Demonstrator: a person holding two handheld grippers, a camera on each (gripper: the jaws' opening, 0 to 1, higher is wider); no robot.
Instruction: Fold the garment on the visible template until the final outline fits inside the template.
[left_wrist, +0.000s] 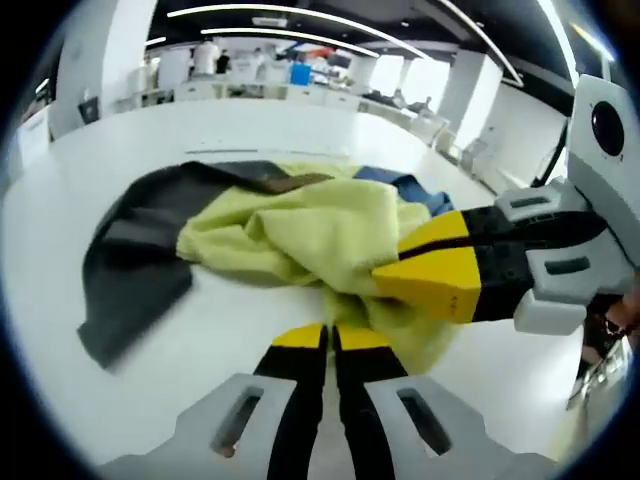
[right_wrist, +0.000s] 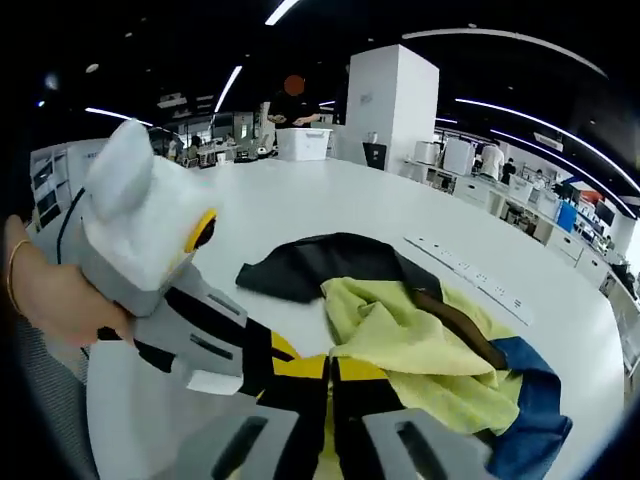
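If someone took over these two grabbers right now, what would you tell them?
Left gripper: jaws together at the near edge of the garment; whether they pinch cloth is unclear.
Right gripper: jaws closed on the garment's yellow part.
Garment: crumpled in a heap on the white table, yellow, black and blue parts bunched.
Done: no fold visible yet.
Left: spread it flat, fold it to the template outline. I cannot make out the template.
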